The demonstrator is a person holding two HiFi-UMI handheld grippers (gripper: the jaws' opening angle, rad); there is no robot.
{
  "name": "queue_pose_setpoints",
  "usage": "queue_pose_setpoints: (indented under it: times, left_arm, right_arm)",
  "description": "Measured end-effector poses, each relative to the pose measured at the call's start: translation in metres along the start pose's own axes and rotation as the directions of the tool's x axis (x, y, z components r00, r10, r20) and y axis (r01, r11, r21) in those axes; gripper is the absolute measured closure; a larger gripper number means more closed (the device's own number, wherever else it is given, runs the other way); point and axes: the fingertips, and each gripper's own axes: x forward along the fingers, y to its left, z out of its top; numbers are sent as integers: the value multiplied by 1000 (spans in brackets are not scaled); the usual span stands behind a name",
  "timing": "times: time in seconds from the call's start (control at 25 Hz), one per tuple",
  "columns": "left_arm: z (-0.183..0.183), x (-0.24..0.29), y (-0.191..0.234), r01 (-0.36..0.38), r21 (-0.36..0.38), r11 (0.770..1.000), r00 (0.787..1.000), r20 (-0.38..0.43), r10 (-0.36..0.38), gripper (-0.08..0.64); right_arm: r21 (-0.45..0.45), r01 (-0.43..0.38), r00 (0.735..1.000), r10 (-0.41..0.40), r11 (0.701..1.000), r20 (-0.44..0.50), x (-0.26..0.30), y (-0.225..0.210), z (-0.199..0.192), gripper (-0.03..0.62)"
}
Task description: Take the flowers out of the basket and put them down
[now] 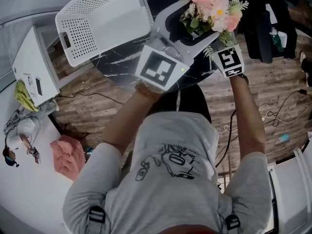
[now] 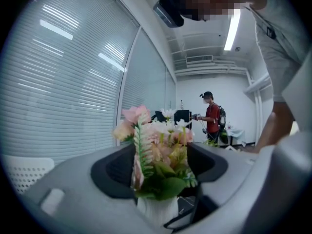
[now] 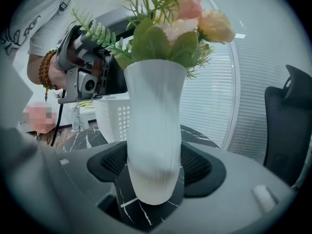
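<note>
The pink and peach flowers (image 1: 212,4) stand in a white ribbed vase (image 3: 153,130) over the black marble table (image 1: 122,65). Whether the vase's base touches the table I cannot tell. My left gripper (image 1: 202,17) reaches in from the left, and the leaves (image 2: 156,150) fill the gap between its pads. My right gripper (image 3: 155,167) has its pads against both sides of the vase's lower body. In the head view the bouquet hides its jaws. The white perforated basket (image 1: 105,21) lies tipped on the table's left, apart from the flowers.
A white cabinet (image 1: 34,69) and a pink cloth (image 1: 66,155) are at the left beyond the table. Cables (image 1: 273,113) lie on the wooden floor at the right. A black chair (image 3: 287,116) stands to the right of the table. A person in red (image 2: 212,121) stands far off.
</note>
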Motion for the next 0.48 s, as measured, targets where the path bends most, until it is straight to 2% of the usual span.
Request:
queue_pose_setpoints:
  times: [0.48]
  left_arm:
    - [-21,-4,-6,0,-28,1000,1000,-17,-1,227]
  right_arm:
    - [12,1,1000,-1,1000,-8,3,9,-21,239]
